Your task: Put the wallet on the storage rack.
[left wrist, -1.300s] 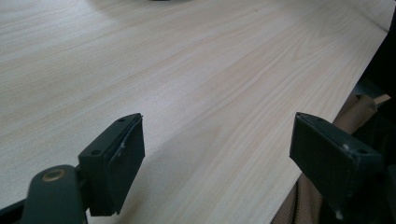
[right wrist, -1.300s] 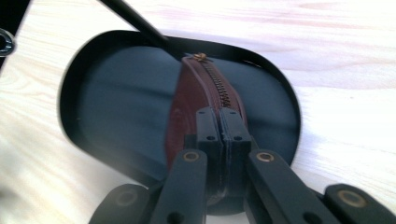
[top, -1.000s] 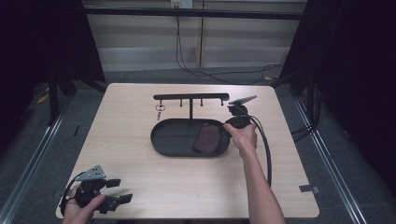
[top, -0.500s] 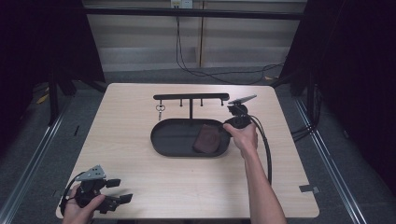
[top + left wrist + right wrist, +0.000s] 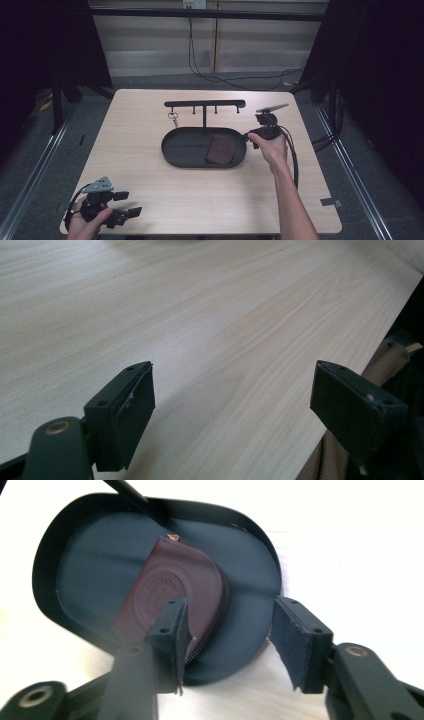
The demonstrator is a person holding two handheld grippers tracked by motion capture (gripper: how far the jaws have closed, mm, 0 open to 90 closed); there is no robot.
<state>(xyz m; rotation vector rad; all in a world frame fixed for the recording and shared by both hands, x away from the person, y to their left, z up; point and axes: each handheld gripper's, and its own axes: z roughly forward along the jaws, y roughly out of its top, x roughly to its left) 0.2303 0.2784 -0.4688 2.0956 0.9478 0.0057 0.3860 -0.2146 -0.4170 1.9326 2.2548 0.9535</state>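
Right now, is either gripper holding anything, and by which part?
Nothing is held. The right gripper has just been opening, its jaws apart over the edge of the black tray, clear of the brown leather pouch. The left gripper is open over bare table.

A pale wooden worktop (image 5: 150, 195) with rounded corners stands on a grey floor (image 5: 50, 165). Beyond the worktop's far edge runs a light panelled wall (image 5: 150, 55), with black cables (image 5: 220, 77) hanging down it to the floor. Dark curtains (image 5: 380, 75) close in on both sides of the worktop.
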